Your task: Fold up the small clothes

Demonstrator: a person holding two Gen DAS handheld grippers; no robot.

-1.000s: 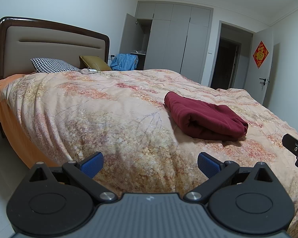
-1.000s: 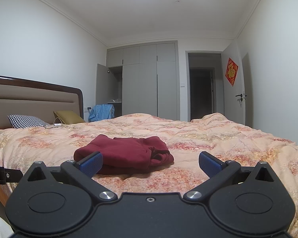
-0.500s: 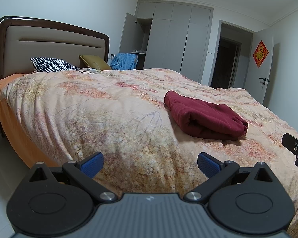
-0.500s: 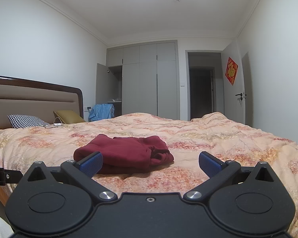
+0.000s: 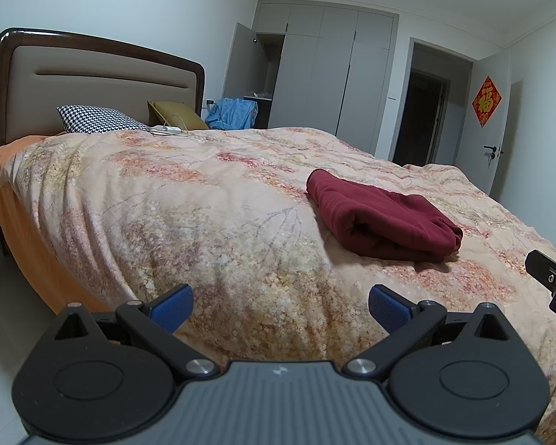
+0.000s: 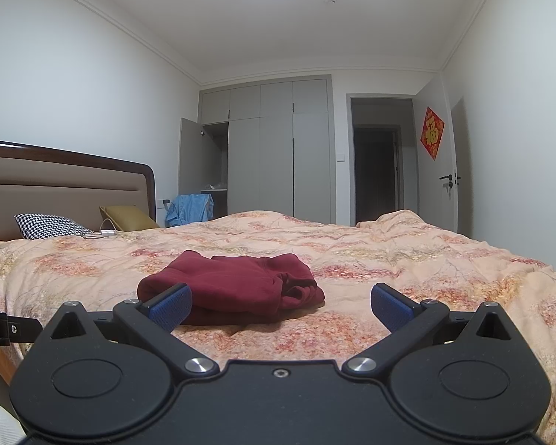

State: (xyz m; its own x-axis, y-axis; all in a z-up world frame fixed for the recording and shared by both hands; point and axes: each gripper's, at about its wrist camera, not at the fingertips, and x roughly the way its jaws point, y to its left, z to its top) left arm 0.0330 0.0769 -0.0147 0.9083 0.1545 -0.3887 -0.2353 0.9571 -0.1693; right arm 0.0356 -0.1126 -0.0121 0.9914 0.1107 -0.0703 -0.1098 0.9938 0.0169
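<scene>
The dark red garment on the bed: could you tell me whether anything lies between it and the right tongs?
Nothing visible does. In the right wrist view, only bare floral quilt lies between the open right tongs and the folded dark red garment. The pillows and cable sit far off by the headboard.

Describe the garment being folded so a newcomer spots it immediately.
Start at the bed with its floral peach quilt. The dark red garment lies folded on the quilt, toward the foot end. It is the only solid-coloured cloth on the quilt; the blue cloth sits beyond the headboard.
</scene>
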